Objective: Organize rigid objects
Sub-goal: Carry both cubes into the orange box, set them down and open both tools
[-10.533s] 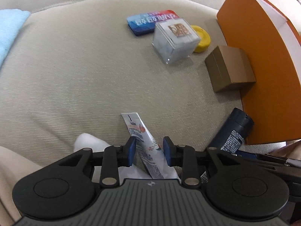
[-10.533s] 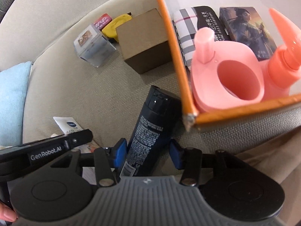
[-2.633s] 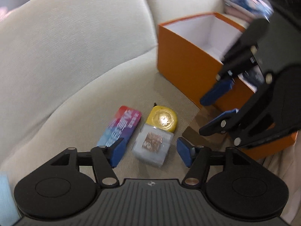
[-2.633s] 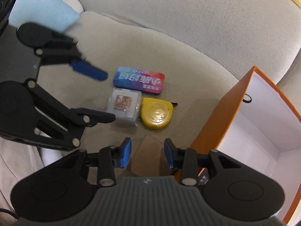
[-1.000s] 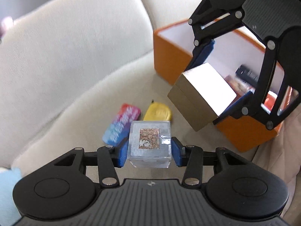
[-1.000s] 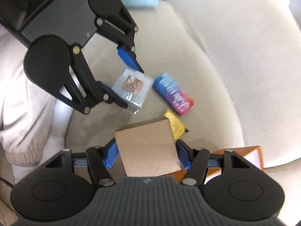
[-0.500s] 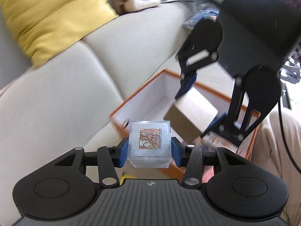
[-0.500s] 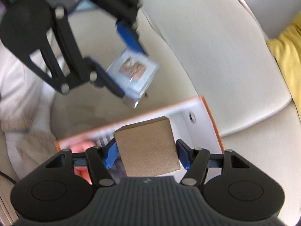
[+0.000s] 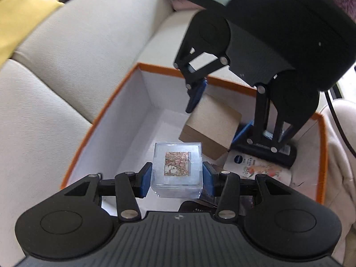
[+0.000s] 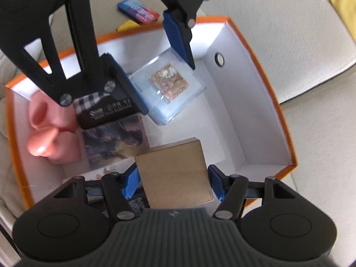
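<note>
- Left wrist view: my left gripper [image 9: 177, 175] is pinching the clear cube [image 9: 177, 169], both blue pads pressed flat on its sides, its patterned face turned up at me.
- The cube hangs over the open orange box [image 9: 104, 113], above the bare white floor at the box's 9 o'clock end.
- At 1 o'clock my right gripper [image 9: 219, 115] comes in from above, clamped on the brown cardboard box [image 9: 211, 125], which sits tilted inside the orange walls.
- Under that, at 3 o'clock, a dark bottle [image 9: 282, 153] lies on its side, and a printed tube [image 9: 253, 165] lies just beside it.
- The beige sofa [image 9: 55, 84] wraps around the orange box from 9 to 12 o'clock.
- Right wrist view: my right gripper [image 10: 172, 181] squeezes the cardboard box [image 10: 175, 173] at 6 o'clock, pads tight on both flanks.
- My left gripper [image 10: 164, 75] reaches in from 11 o'clock holding the clear cube [image 10: 169, 86] above the white floor.
- At 9 o'clock a pink container [image 10: 50, 133] lies in the box; beside it a dark picture card [image 10: 113, 140] and a checked packet [image 10: 104, 109].
- Beyond the rim at 12 o'clock, a blue-red tin [image 10: 138, 11] and a yellow item [image 10: 129, 25] lie on the cushion.
</note>
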Available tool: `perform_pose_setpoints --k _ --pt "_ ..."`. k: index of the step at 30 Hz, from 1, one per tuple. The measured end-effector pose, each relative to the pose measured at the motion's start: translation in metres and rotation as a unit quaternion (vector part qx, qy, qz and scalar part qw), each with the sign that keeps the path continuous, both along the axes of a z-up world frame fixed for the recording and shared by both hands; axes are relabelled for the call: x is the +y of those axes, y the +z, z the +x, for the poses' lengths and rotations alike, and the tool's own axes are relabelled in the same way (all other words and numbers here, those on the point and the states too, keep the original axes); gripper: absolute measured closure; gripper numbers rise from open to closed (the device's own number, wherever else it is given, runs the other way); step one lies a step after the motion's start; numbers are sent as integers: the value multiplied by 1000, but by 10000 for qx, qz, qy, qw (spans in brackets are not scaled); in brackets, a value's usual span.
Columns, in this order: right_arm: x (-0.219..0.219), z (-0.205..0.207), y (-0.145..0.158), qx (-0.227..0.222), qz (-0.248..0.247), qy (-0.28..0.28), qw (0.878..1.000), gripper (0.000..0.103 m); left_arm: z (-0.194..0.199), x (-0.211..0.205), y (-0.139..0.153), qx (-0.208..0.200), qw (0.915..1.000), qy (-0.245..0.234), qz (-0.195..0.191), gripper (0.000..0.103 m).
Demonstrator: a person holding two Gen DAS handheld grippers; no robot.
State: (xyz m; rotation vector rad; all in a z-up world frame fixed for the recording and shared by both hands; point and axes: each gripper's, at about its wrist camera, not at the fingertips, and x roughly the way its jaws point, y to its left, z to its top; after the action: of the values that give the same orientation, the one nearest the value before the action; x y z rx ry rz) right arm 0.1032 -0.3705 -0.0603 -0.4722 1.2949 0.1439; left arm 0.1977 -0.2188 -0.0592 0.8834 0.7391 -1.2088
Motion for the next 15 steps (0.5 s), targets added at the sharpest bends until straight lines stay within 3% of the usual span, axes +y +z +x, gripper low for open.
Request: perform_pose_setpoints --k 15 --pt "-23 16 -36 210 265 200 9992 37 20 -33 -48 286 9976 -430 458 50"
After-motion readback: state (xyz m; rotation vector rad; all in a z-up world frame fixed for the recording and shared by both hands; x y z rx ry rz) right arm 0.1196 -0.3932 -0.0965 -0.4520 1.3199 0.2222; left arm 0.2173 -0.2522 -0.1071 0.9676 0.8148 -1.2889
